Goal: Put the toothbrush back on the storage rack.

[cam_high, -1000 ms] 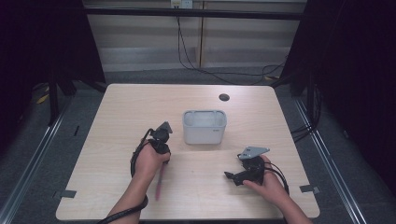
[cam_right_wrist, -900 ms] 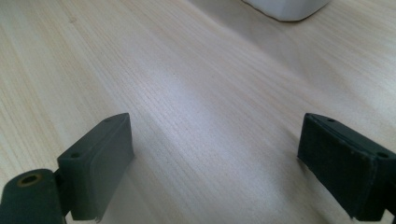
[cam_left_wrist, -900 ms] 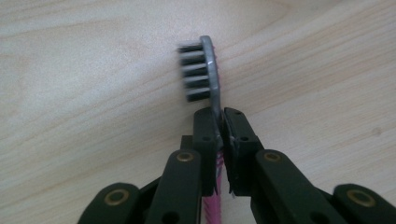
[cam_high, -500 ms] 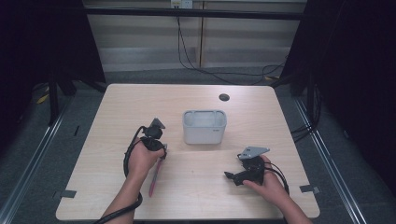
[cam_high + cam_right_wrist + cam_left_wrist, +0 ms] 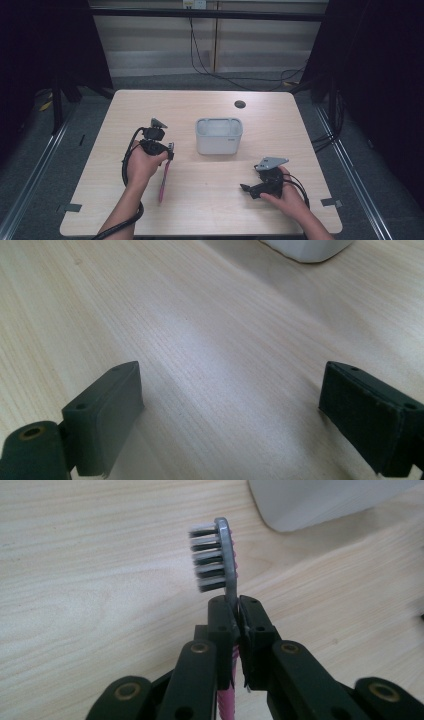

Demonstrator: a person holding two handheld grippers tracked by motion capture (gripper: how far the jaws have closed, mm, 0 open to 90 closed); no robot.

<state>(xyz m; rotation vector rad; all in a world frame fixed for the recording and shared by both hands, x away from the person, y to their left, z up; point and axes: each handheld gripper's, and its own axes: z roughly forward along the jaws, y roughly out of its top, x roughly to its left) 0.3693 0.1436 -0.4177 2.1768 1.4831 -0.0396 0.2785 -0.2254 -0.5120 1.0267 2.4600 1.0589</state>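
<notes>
Left gripper view showed our left gripper [image 5: 236,611] clamped on the pink toothbrush [image 5: 220,555] just below its bristles, lifted beside the white bin [image 5: 219,135]. Our right gripper [image 5: 240,415] rested wide open. Next, we judged, came carrying it over the bin.

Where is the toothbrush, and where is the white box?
toothbrush [image 5: 212,555], left gripper view, on the bristles of its head.
white box [image 5: 219,143], high view, on its front wall.

Left gripper [image 5: 169,150] holds pink toothbrush [image 5: 164,179] beside white container [image 5: 219,135].
</notes>
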